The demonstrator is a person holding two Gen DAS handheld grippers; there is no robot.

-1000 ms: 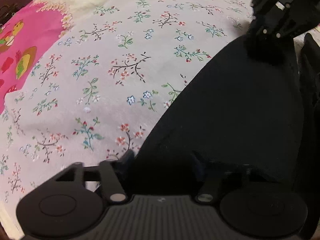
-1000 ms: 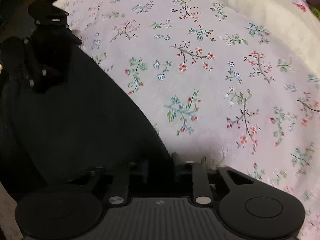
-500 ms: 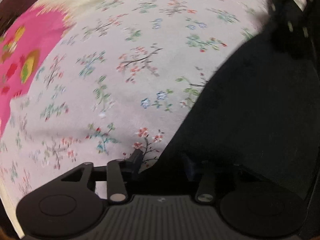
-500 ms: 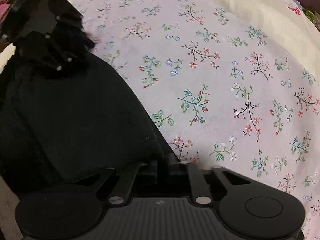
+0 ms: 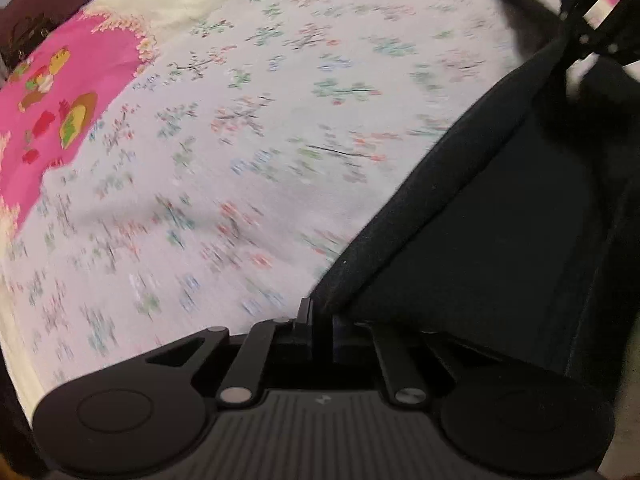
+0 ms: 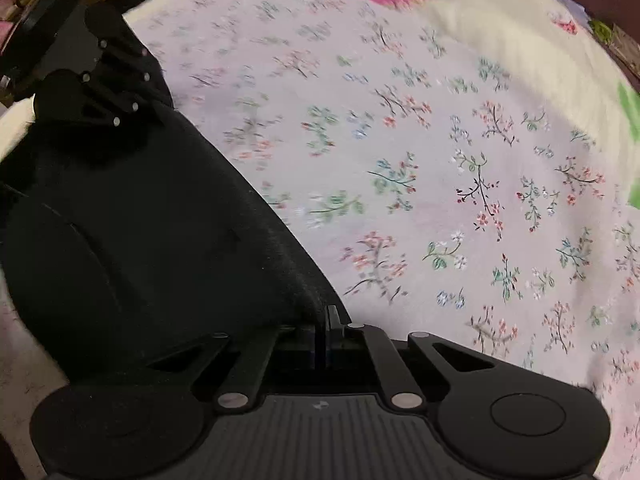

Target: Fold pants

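Pinching the pants (image 5: 500,240) edge, both grippers, left (image 5: 320,320) and right (image 6: 326,320), clenched over the floral sheet (image 6: 440,160)

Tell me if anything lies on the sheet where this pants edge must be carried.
Nothing visible does. Both tongs, left and right, are shut on the black fabric pants, and the floral bedsheet ahead shows only its print; the pink patterned cloth sits off at the far side.

Both wrist views skim low and close over the floral sheet (image 5: 248,128), sharing the black pants (image 6: 132,220).
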